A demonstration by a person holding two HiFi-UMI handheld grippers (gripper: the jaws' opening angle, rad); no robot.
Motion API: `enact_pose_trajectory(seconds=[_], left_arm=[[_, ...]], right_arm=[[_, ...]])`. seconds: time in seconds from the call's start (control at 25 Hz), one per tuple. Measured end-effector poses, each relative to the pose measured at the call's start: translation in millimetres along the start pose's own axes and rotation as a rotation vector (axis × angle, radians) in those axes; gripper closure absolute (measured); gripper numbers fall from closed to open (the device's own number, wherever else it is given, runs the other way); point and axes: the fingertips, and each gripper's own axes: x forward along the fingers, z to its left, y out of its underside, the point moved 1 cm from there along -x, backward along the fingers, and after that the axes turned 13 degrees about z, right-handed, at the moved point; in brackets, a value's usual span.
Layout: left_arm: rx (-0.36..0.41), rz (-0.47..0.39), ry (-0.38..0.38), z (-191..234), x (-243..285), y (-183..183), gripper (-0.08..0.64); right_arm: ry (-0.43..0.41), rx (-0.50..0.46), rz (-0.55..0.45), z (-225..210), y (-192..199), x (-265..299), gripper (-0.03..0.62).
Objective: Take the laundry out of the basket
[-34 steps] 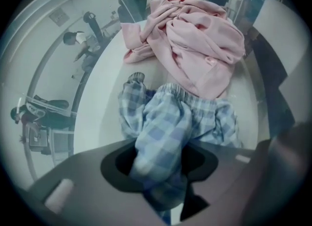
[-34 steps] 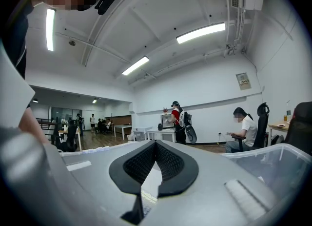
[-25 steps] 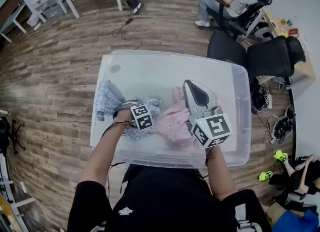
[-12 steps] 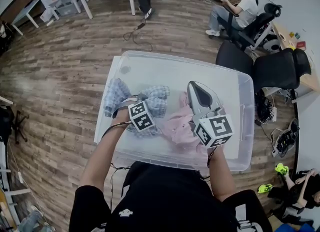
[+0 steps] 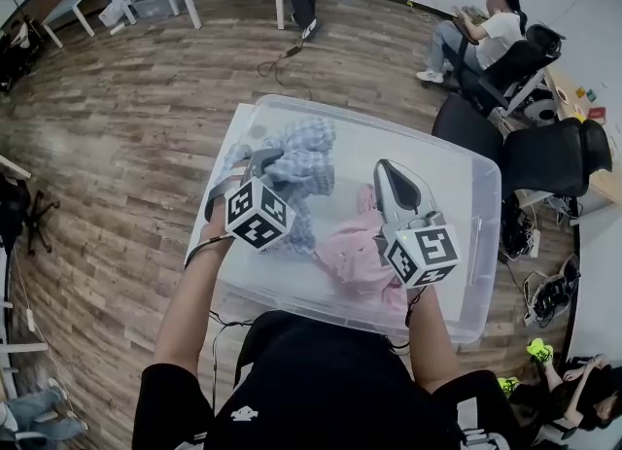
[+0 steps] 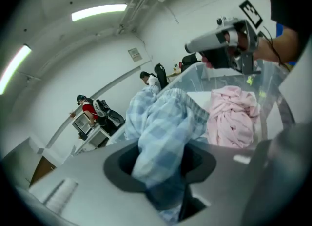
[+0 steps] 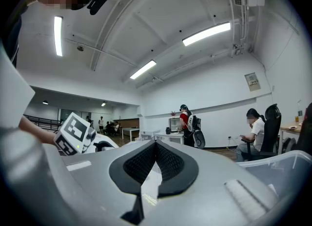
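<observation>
Left gripper point(image 5: 257, 162): I have its jaws partly closed, pinching the blue plaid garment point(image 5: 303, 151).
Blue plaid garment: bunched between those jaws, hanging over the left half of the clear plastic bin point(image 5: 473, 172).
Bin: pink garment point(image 5: 354, 250) crumpled right of centre.
Right gripper point(image 5: 393, 172): jaws fully together, empty, just above the pink garment.

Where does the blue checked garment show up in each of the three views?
Head view: blue checked cloth garment, upper left of centre, in the left gripper, over the clear plastic tub.
Left gripper view: centre, clamped between the jaws.
Right gripper view: not in it.
Shared landmark: the tub, visible in all three.
</observation>
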Motion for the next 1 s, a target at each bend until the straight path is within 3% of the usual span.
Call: enact_pose_trajectory(seconds=[0.2, 0.4, 0.48, 0.52, 0.68, 0.84, 1.0], left_arm=[[-0.075, -0.096, -0.107, 40, -48, -11, 0.394], [-0.097, -0.13, -0.181, 59, -75, -7, 0.394], [-0.11, -0.131, -0.196, 64, -81, 0, 0.394], [-0.119, -0.131, -0.203, 66, -84, 4, 0.393], [-0.152, -0.126, -0.235, 78, -96, 23, 0.393], [-0.176, -0.106, -0.276, 93, -106, 44, 0.393], [-0.225, -0.095, -0.308, 109, -117, 69, 0.393]], right_arm=[[-0.04, -0.017, 0.031, 10, 5, 11, 0.595], [-0.152, -0.068, 0.144, 35, 37, 45, 0.595], [-0.224, -0.082, 0.218, 47, 60, 63, 0.476], [-0.258, -0.094, 0.262, 53, 74, 72, 0.452], [-0.376, -0.161, 0.424, 82, 129, 98, 0.391], [-0.524, -0.175, 0.462, 126, 149, 101, 0.352], [-0.544, -0.253, 0.494, 155, 164, 114, 0.324]])
